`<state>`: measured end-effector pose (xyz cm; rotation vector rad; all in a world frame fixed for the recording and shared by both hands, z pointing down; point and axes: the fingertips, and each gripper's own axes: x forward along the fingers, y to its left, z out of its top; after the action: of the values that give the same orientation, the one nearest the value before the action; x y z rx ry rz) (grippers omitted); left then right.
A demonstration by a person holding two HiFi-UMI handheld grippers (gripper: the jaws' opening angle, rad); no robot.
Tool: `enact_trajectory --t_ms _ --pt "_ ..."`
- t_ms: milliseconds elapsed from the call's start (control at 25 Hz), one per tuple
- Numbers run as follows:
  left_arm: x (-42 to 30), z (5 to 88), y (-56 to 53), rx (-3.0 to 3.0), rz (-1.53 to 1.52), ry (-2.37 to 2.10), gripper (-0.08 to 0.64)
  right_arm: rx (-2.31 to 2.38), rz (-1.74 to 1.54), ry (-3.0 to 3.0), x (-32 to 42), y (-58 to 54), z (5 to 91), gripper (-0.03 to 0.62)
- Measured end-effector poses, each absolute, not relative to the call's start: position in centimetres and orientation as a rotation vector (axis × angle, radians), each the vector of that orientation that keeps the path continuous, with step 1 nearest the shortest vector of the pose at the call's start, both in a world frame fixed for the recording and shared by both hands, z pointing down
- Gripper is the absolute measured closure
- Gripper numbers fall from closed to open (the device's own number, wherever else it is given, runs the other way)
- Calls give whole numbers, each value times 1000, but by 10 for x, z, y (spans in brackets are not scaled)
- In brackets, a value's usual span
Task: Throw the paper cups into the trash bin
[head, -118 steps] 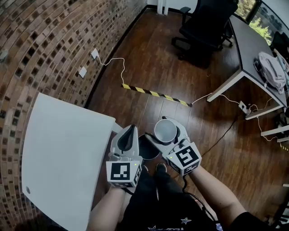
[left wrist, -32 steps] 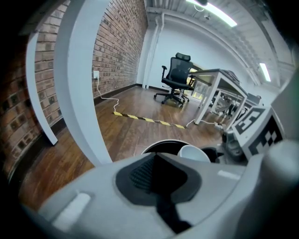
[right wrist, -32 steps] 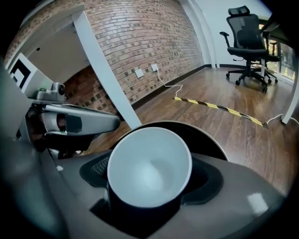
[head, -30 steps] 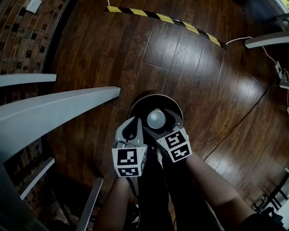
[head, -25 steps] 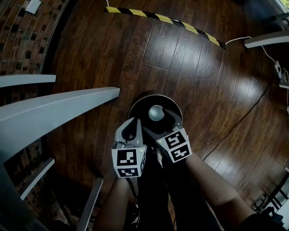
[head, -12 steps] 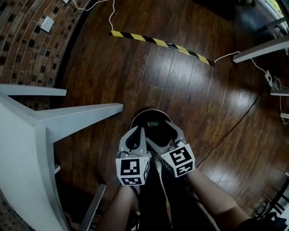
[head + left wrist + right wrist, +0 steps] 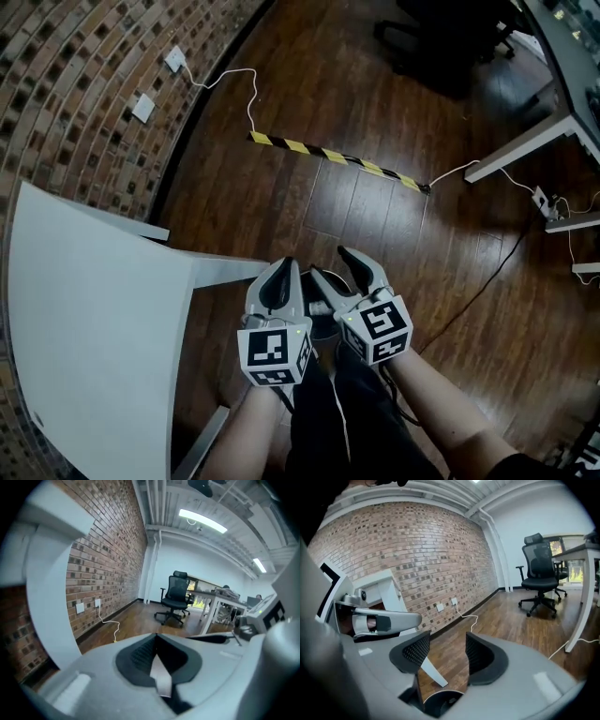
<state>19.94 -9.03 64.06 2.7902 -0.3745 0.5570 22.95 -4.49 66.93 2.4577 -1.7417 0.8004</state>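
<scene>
An office is shown. A long brick wall (image 7: 80,80) is fitted with sockets (image 7: 142,108), and a dark wooden floor (image 7: 375,216) is laid along its foot. Well away from that wall, a black swivel chair (image 7: 539,566) is set beside a grey desk (image 7: 565,70). Strip lights (image 7: 202,521) are mounted on the ceiling beside the wall.

Wooden floor (image 7: 309,84), striped tape (image 7: 337,157), white cable (image 7: 252,105)

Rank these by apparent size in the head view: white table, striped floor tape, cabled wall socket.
1. White table, by far largest.
2. Yellow-black floor tape, long and thin.
3. Wall socket, smallest, though farther from the camera.
</scene>
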Motion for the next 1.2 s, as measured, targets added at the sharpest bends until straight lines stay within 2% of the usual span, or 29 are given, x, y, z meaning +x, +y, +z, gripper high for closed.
enact_trajectory --t_ms 200,280,520,1200 --pt "212 563 -99 2847 437 -384 555 2551 656 -1702 256 -48 600 433" --pt "217 533 -104 2874 380 -386 555 2575 605 -1699 264 -50 577 490" --pt "220 462 -121 2915 270 -430 555 2625 428 -1708 278 -62 492 574" --pt "203 274 -117 3040 -46 -394 555 2631 44 -1883 250 -70 284 584"
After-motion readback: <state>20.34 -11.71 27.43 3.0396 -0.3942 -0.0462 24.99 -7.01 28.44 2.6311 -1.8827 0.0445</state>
